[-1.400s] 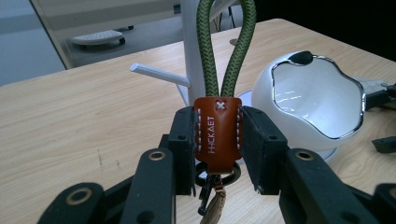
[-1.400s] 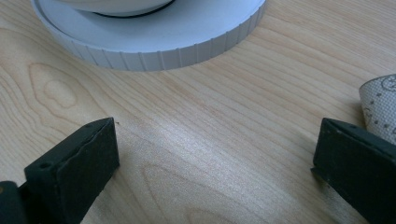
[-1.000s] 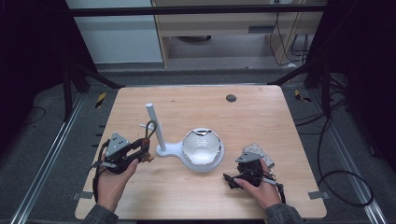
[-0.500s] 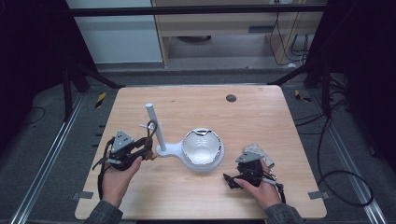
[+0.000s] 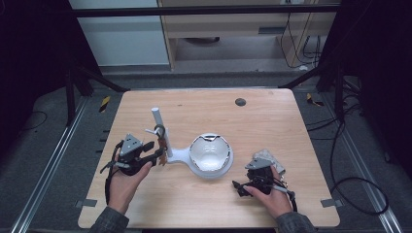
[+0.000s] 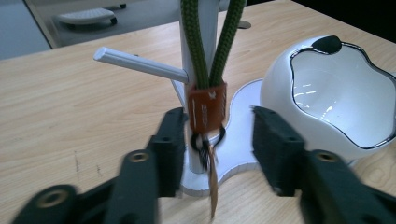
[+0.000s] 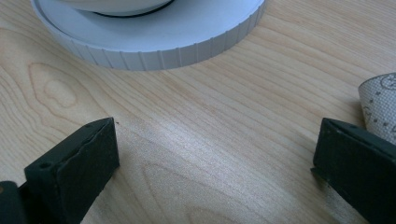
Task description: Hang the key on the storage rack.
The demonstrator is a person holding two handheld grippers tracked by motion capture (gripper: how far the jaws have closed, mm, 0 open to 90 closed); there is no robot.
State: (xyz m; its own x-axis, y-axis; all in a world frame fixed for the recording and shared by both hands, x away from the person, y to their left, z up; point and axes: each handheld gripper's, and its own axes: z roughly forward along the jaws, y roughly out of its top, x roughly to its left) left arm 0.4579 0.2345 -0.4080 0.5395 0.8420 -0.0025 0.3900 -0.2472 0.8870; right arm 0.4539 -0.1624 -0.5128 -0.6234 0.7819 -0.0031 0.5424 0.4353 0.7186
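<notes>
A white stand's post [image 5: 157, 121] rises from a flat base [image 5: 180, 155] that also carries a white bowl [image 5: 210, 154]. A green cord loop [image 6: 194, 42] hangs down the post beside a side peg [image 6: 140, 65], ending in a brown leather tag [image 6: 207, 109] with a metal ring. My left gripper [image 6: 219, 135] has just been opening. The tag hangs between its jaws, close to the left one and clear of the right one. In the high view the left gripper [image 5: 156, 154] points at the post. My right gripper [image 5: 238, 187] rests open on the table with nothing between its jaws.
A pale patterned pouch [image 5: 268, 158] lies by the right hand, its edge [image 7: 380, 105] beside the right jaw. The ribbed rim of the base [image 7: 154, 51] lies just ahead of the right gripper. A small dark disc [image 5: 240, 102] sits far back on the wooden table [image 5: 272, 121].
The left hand has crept a little away from the table's front edge, toward the stand. The right hand has kept still.
</notes>
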